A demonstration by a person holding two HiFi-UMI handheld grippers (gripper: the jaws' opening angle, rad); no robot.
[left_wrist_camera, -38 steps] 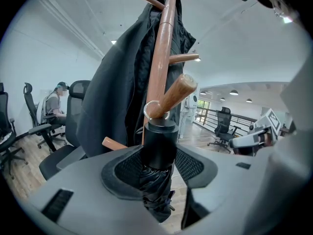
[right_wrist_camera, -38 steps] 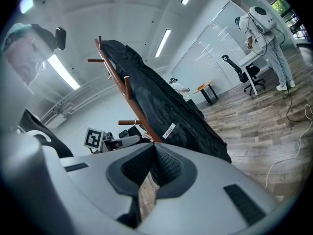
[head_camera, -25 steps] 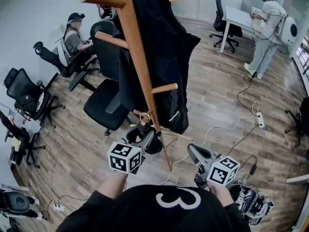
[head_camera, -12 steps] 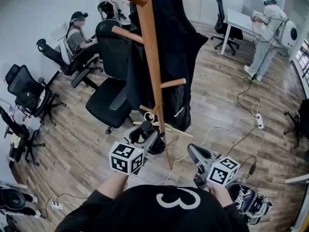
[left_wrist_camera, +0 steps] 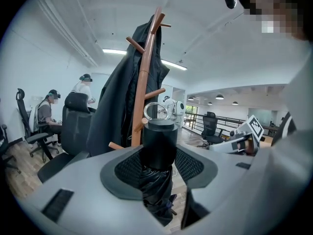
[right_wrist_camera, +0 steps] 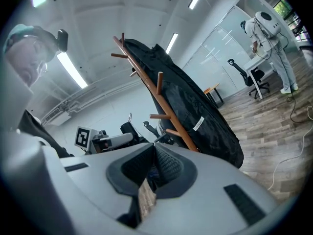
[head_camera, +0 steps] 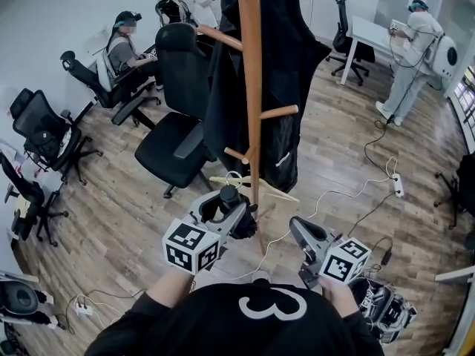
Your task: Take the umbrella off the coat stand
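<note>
Clamping the folded umbrella (left_wrist_camera: 157,146) by its stiff black handle, the left gripper (head_camera: 225,208) held it just near the coat stand (head_camera: 251,87), probably light with a floppy canopy, while the right gripper (head_camera: 298,227) sat pinched together, empty.

Pale wood-plank floor (head_camera: 334,147); a white desk (head_camera: 369,27) with one black office chair (head_camera: 341,32) beside it, more chairs (head_camera: 174,136) well left of it; ceiling strip lights (left_wrist_camera: 113,51).
</note>
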